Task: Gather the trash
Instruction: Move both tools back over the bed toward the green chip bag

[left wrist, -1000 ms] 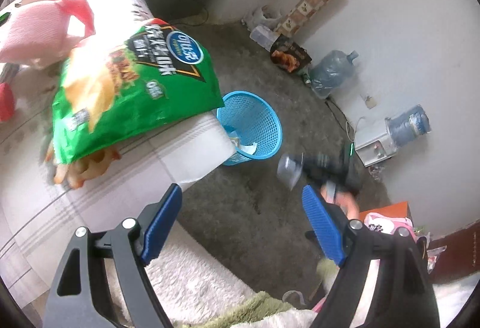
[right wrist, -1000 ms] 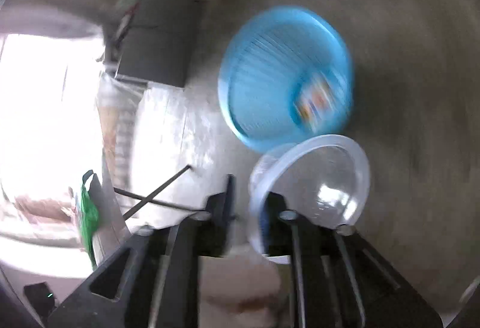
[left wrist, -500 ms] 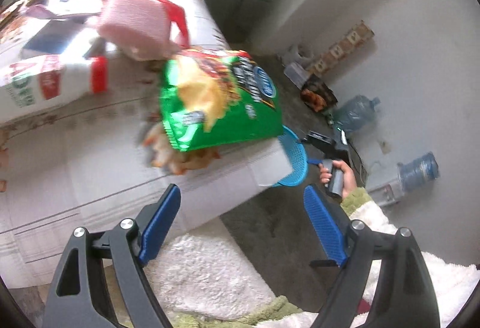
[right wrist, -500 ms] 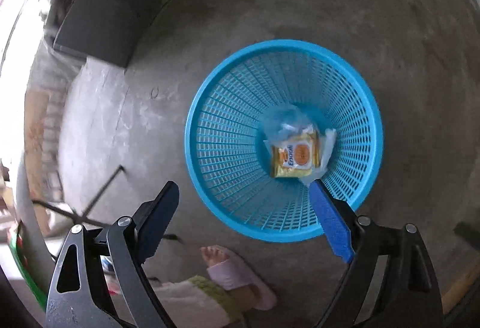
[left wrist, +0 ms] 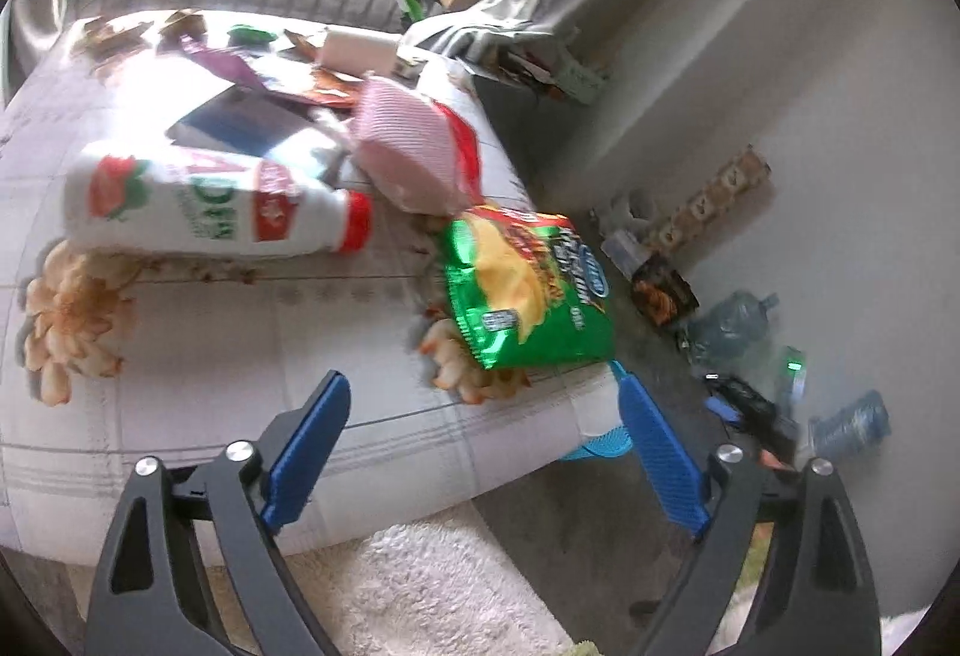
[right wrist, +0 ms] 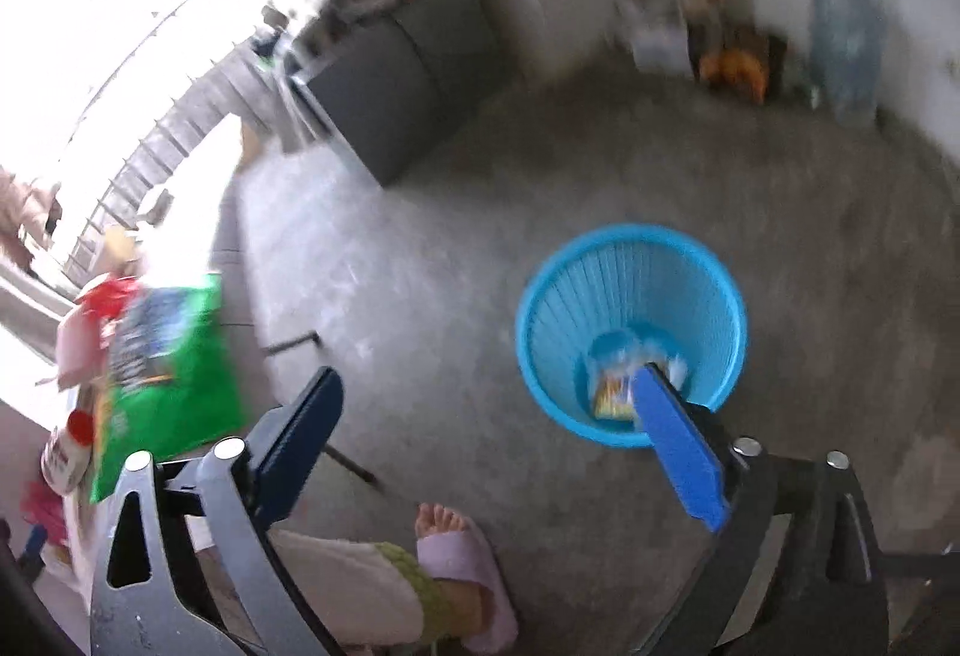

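Gaping blue-padded jaws on both grippers, just widened, empty; ribbed round plastic basket [right wrist: 630, 296], crinkly foil chip bag [left wrist: 528, 290].

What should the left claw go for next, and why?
Probably ease the left claw forward onto the green chip bag. Both claws are open and empty, the right claw having just opened above the blue basket. The bag lies nearest, at the table's edge, above the basket.
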The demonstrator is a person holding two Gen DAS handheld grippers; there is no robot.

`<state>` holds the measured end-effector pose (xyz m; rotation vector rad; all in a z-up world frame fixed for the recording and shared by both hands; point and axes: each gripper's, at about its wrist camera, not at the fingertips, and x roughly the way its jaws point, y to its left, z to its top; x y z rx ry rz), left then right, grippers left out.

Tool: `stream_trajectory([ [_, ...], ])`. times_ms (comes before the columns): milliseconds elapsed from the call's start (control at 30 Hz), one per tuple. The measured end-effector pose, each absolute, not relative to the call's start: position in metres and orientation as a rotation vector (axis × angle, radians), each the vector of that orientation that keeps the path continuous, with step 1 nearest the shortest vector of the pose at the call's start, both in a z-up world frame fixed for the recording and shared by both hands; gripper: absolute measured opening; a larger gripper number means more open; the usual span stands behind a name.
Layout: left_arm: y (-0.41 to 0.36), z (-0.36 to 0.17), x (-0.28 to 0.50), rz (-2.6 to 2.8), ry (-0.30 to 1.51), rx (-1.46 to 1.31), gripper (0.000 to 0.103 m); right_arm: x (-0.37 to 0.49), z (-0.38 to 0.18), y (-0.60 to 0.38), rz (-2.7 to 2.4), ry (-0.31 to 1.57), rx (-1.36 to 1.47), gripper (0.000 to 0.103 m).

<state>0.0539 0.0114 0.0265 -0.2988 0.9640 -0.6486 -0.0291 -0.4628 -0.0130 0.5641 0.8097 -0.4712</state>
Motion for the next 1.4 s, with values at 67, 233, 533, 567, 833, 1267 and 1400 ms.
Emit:
stream_trajectory([
  [67, 0.021, 0.025, 0.054, -0.615, 0.965, -0.286, 0.097, -0.027, 0.009, -0.426, -0.470, 0.771, 0.453, 0.095],
  [233, 0.048, 0.026, 0.052, -0.510, 0.912, -0.184, 0.097, -0.014, 0.040, -0.324, -0.362, 0.718, 0.251, 0.095],
  [533, 0.091, 0.046, 0.058, -0.479, 0.804, -0.135, 0.097, 0.013, 0.083, -0.224, -0.176, 0.679, 0.182, 0.095],
  [567, 0.094, 0.046, 0.061, -0.483, 0.802, -0.148, 0.097, 0.016, 0.087, -0.217, -0.137, 0.684, 0.164, 0.095],
  [833, 0.095, 0.046, 0.091, -0.534, 0.798, -0.255, 0.097, 0.048, 0.082, -0.219, -0.059, 0.709, 0.169, 0.095],
  [1267, 0.041, 0.032, 0.132, -0.724, 0.880, -0.310, 0.097, 0.052, 0.023, -0.311, -0.022, 0.858, 0.703, 0.095],
  [1400, 0.007, 0.030, 0.130, -0.812, 0.883, -0.255, 0.097, 0.044, -0.003, -0.358, -0.087, 0.834, 0.914, 0.092],
])
